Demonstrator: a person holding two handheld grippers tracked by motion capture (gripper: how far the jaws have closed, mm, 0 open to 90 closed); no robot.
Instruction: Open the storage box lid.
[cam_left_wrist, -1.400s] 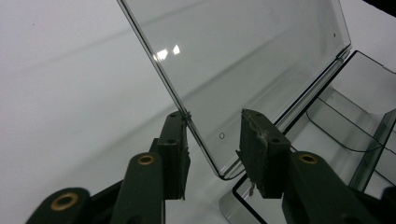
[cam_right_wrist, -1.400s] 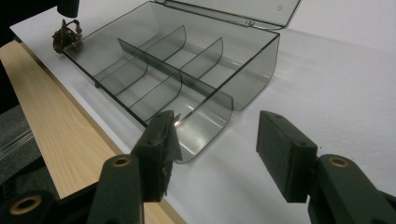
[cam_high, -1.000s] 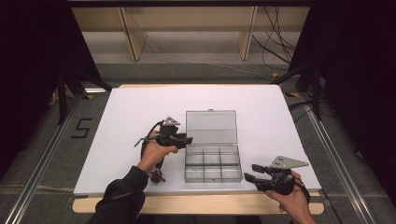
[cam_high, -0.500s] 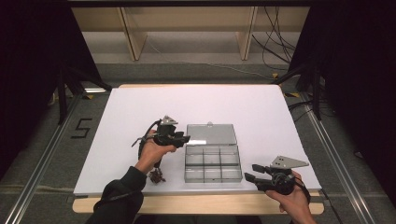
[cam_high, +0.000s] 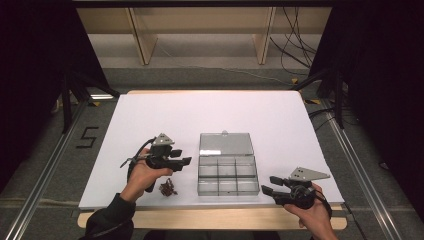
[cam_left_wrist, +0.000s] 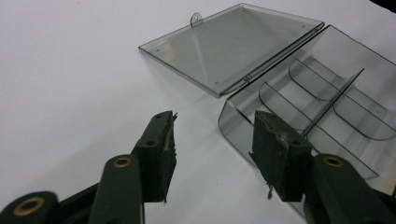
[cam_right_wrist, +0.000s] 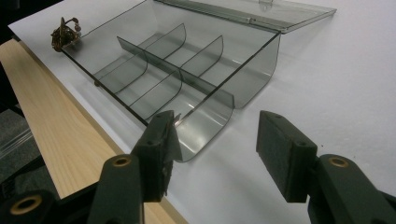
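Nearest us in the high view, our right gripper sits low at the table's front edge, just right of the box, jaws pointing left toward it. In the right gripper view its 2 jaws stand apart with nothing between them, and the box's near corner lies just beyond the left jaw, apart from it.

A little farther in, at the box's left, we see a small heap of brownish bits on the white sheet, close to the front corner of the box; in the right gripper view the heap lies just past the box's far side.

Our left gripper hovers above and behind that heap, jaws aimed right at the box's left wall. In the left gripper view its jaws are apart and hold nothing, and the box lies just ahead on the right.

The box itself rests near the front middle of the sheet, open, its 6 compartments bare. Its clear lid lies folded back flat on the sheet behind it, a small tab on its far edge.
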